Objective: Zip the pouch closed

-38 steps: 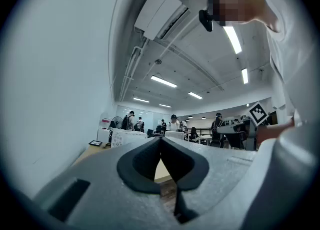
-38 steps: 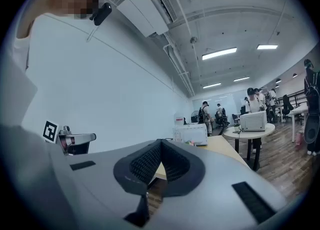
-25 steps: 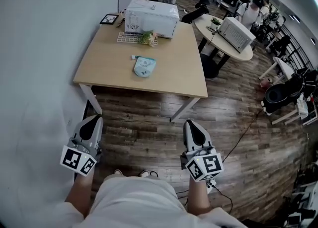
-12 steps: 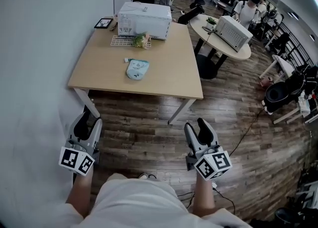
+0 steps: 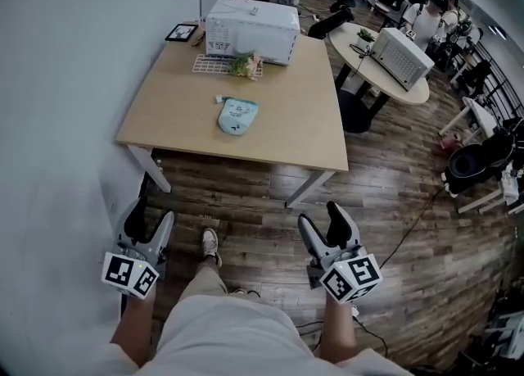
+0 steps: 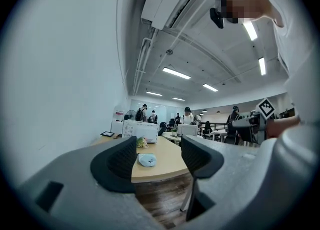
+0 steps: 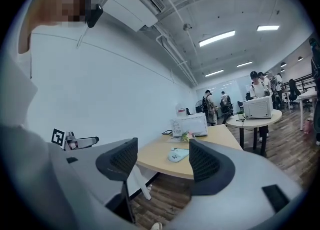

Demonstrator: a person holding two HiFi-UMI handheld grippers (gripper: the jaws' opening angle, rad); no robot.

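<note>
Right claw opening, nothing between jaws; pale-blue pouch flat on wooden table beyond.

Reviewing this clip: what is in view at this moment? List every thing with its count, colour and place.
pouch: one, light blue, mid-table
table: one, light wood, beside the wall
appliance: one, white, table's far edge
rack: one, white, before the appliance, greenery on it
frame: one, black, table's far left corner
round table: one, light wood, to the right, bearing a second appliance
people: several, far background
shoe: one, pale, on the wood floor
left gripper: grey, low left, jaws opening, nothing between them
right gripper: grey, low right, jaws opening, nothing between them
</note>
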